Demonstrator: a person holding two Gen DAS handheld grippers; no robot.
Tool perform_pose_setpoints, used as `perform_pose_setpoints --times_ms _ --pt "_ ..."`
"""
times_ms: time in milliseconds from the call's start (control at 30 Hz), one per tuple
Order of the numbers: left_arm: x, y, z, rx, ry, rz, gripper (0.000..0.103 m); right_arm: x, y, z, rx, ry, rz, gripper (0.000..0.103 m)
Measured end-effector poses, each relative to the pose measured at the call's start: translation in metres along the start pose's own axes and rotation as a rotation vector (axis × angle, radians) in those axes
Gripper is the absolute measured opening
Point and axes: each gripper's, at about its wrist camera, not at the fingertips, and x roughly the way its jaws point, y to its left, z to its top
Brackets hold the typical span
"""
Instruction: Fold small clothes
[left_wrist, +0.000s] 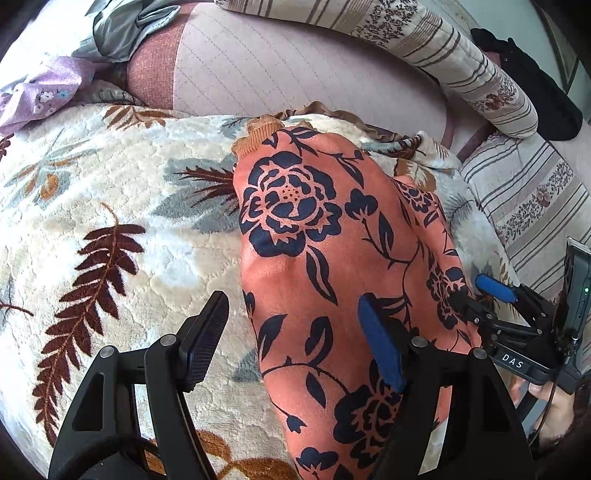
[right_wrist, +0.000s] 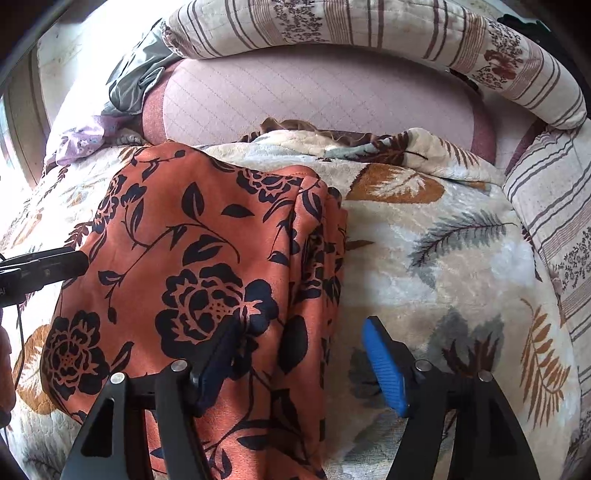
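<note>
- The place is a home, most likely a bedroom, with soft bedding filling almost every part of both views.
- A plush cream blanket (left_wrist: 110, 229) with brown, orange and grey leaf patterns covers the bed.
- Beyond it lies a pale pink quilted mattress cover (left_wrist: 295, 70) with stitched diagonal lines.
- A rolled striped quilt (right_wrist: 369, 26) with small floral bands runs along the far edge.
- Loose household clothes sit at the far left: a grey garment (left_wrist: 122, 29) and a lilac flowered cloth (left_wrist: 40, 96).

Daylit bed: leaf-print fleece blanket (left_wrist: 110, 221), pink quilted mattress (right_wrist: 314, 99), striped quilt (right_wrist: 369, 26).
</note>
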Motion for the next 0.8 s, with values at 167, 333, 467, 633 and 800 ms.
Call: perform_pose_setpoints --times_ms 167,333,467,633,800 --pt "0.003 -0.001 -0.001 -0.01 0.017 -0.012 0.073 -0.002 -0.001 0.0 0.006 0.004 0.011 0.067" --pt "0.012 -0.005 0.002 -0.018 0.042 -0.024 0.073 -0.005 -0.016 -0.004 0.087 0.015 0.088 0.067" --pt "0.02 -0.006 0.005 -0.03 0.053 -0.022 0.073 0.0 -0.028 -0.005 0.134 0.027 0.129 0.069" --pt "0.025 0.0 0.006 -0.045 0.064 -0.036 0.073 0.003 -0.03 -0.005 0.142 0.026 0.149 0.07" --pt "0.031 0.004 0.008 -0.061 0.074 -0.048 0.073 0.01 -0.038 -0.005 0.2 0.03 0.231 0.07"
